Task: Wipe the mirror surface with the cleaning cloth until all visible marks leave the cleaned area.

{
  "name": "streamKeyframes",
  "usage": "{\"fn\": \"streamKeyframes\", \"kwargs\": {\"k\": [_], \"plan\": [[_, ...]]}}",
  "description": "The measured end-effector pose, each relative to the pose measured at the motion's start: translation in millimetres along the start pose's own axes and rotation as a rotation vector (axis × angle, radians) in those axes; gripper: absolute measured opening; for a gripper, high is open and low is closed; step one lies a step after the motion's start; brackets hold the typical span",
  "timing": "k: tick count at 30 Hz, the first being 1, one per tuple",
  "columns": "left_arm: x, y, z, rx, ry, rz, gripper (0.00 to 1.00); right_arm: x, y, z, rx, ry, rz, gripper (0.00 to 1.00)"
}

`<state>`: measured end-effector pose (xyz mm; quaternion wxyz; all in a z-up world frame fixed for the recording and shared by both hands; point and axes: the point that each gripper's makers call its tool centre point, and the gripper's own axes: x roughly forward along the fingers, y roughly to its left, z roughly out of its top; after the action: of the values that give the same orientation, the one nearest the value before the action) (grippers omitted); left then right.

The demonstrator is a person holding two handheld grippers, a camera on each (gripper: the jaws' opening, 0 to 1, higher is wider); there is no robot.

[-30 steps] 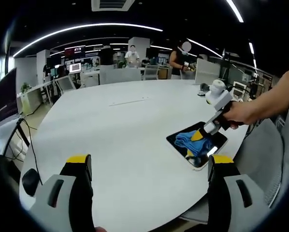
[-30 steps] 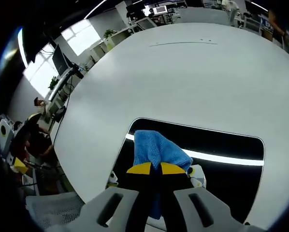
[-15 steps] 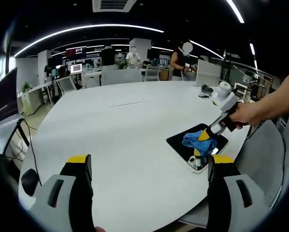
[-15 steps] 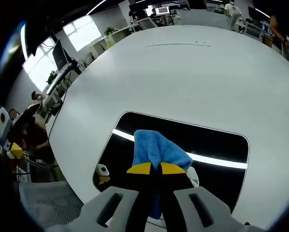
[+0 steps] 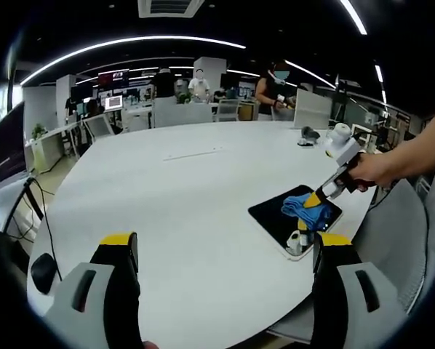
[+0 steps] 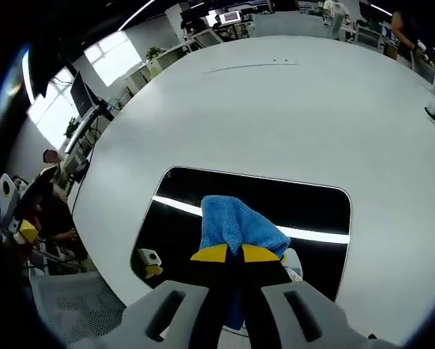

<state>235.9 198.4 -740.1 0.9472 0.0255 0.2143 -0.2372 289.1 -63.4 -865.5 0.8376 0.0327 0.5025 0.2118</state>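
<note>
A dark rectangular mirror [image 6: 203, 225] [image 5: 276, 214] lies flat on the white round table [image 6: 276, 116] near its edge. My right gripper [image 6: 236, 254] is shut on a blue cleaning cloth [image 6: 236, 222], which it presses onto the mirror. In the left gripper view the right gripper [image 5: 316, 198], held by a person's hand [image 5: 363, 172], holds the blue cloth [image 5: 305, 209] on the mirror's far half. My left gripper [image 5: 225, 243] stands open above the table's near edge, well left of the mirror, with nothing between its jaws.
A small dark object [image 5: 307, 135] lies on the table [image 5: 166, 196] beyond the mirror. A chair [image 5: 392, 240] stands at the right of the table. Desks, monitors and people [image 5: 268, 89] fill the far background. A mesh chair [image 6: 79, 313] sits below the table edge.
The right gripper has slid the cloth across the mirror, toward its far right part in the left gripper view. The left gripper has stayed put.
</note>
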Motion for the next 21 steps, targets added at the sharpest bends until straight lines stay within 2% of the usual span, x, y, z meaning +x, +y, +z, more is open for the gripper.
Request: {"fn": "streamKeyframes", "kwargs": {"k": [8,21], "plan": [[1,-5.8,-2.4,0.004,0.01,-0.013,0.99,-8,-17,-3.7,0.023,0.0,-0.016,0.0],[4,-4.9,-0.9,0.016,0.018,-0.025,0.99,-17,-39,-7.2,0.051,0.006,-0.035,0.0]]}}
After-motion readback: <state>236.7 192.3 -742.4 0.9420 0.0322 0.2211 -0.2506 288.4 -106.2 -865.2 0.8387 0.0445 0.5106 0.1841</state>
